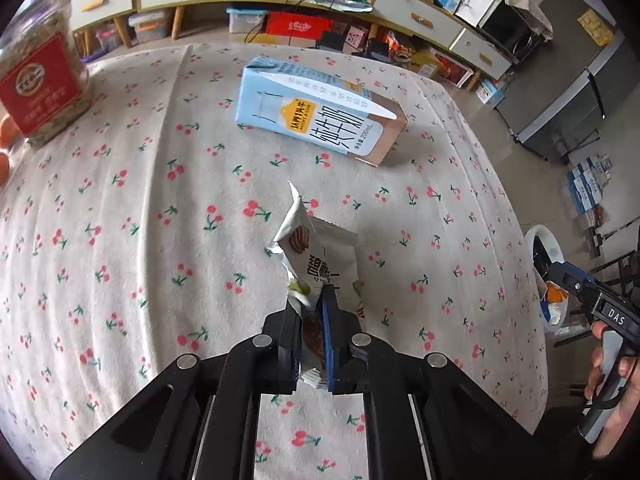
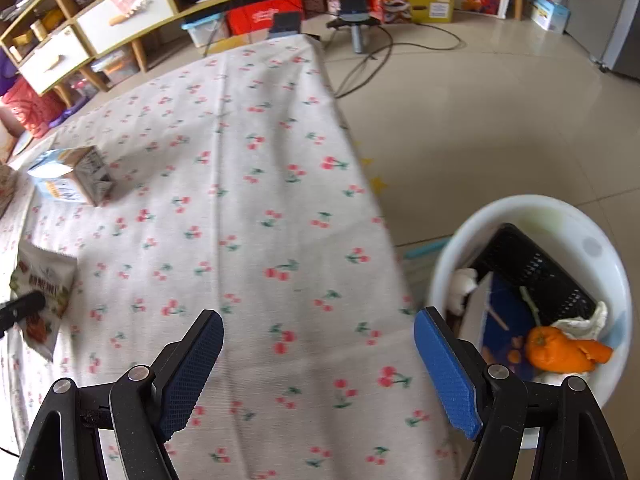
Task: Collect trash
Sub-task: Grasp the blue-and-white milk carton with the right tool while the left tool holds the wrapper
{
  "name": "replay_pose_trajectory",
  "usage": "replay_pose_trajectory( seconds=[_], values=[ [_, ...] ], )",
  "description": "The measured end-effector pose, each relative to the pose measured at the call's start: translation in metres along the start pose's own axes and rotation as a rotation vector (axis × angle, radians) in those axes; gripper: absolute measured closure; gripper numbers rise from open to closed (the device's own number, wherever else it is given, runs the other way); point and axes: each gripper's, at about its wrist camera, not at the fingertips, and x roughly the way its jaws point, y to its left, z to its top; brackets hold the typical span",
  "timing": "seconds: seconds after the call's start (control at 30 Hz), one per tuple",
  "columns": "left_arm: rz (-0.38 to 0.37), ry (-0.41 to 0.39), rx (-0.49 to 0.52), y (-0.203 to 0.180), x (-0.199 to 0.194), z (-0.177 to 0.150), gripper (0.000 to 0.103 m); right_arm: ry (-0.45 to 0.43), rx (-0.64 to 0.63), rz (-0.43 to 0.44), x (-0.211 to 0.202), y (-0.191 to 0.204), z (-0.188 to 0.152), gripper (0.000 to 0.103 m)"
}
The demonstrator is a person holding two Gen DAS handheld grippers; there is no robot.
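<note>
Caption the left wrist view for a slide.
Left gripper shut on a snack wrapper above the cherry-print tablecloth, milk carton lying beyond.

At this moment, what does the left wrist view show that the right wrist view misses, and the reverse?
Left only: the red-labelled clear jar and the left gripper shut on the white snack wrapper.
Right only: orange peel inside the white bin, and the open right gripper.
Both: wrapper, pale blue milk carton, cherry-print tablecloth.

The milk carton reads "200mL"; the right hand-held gripper reads "DAS".
</note>
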Motion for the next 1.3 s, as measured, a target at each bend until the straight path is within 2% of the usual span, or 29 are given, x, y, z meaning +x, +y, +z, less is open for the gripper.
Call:
replay_pose_trajectory(
  seconds=[0.07, 0.17, 0.33, 0.47, 0.63, 0.73, 0.87, 1.0, 1.1, 1.17, 1.3],
  values=[
    [-0.013, -0.011, -0.044, 0.012, -0.014, -0.006, 0.099, -0.007, -0.015, 0.022, -0.002, 0.01, 0.0, 0.021],
    [-0.006, -0.032, -0.099, 0.031, -0.036, -0.016, 0.1, -0.011, -0.063, 0.045, -0.005, 0.028, 0.0, 0.021],
    [0.004, -0.089, -0.131, 0.054, -0.063, -0.022, 0.1, 0.0, -0.195, 0.071, -0.008, 0.07, 0.014, 0.021],
    [-0.05, -0.105, -0.191, 0.074, -0.081, -0.025, 0.101, -0.012, -0.293, 0.095, 0.001, 0.114, 0.037, 0.021],
    [-0.046, -0.173, -0.214, 0.095, -0.113, -0.021, 0.101, 0.002, -0.39, 0.126, 0.034, 0.167, 0.062, 0.021],
    [-0.049, -0.176, -0.225, 0.105, -0.119, -0.022, 0.101, 0.02, -0.445, 0.122, 0.057, 0.194, 0.07, 0.021],
    [-0.051, -0.165, -0.265, 0.123, -0.118, -0.022, 0.101, 0.026, -0.509, 0.062, 0.086, 0.224, 0.078, 0.021],
    [-0.054, -0.16, -0.292, 0.129, -0.115, -0.021, 0.101, 0.038, -0.53, 0.064, 0.101, 0.241, 0.082, 0.021],
    [-0.061, -0.158, -0.308, 0.134, -0.115, -0.02, 0.101, 0.035, -0.556, 0.041, 0.105, 0.25, 0.081, 0.032],
    [-0.072, -0.154, -0.318, 0.137, -0.114, -0.02, 0.101, 0.039, -0.583, 0.022, 0.107, 0.253, 0.078, 0.049],
    [-0.076, -0.143, -0.318, 0.13, -0.108, -0.018, 0.101, 0.032, -0.585, 0.037, 0.098, 0.245, 0.072, 0.056]
  ],
)
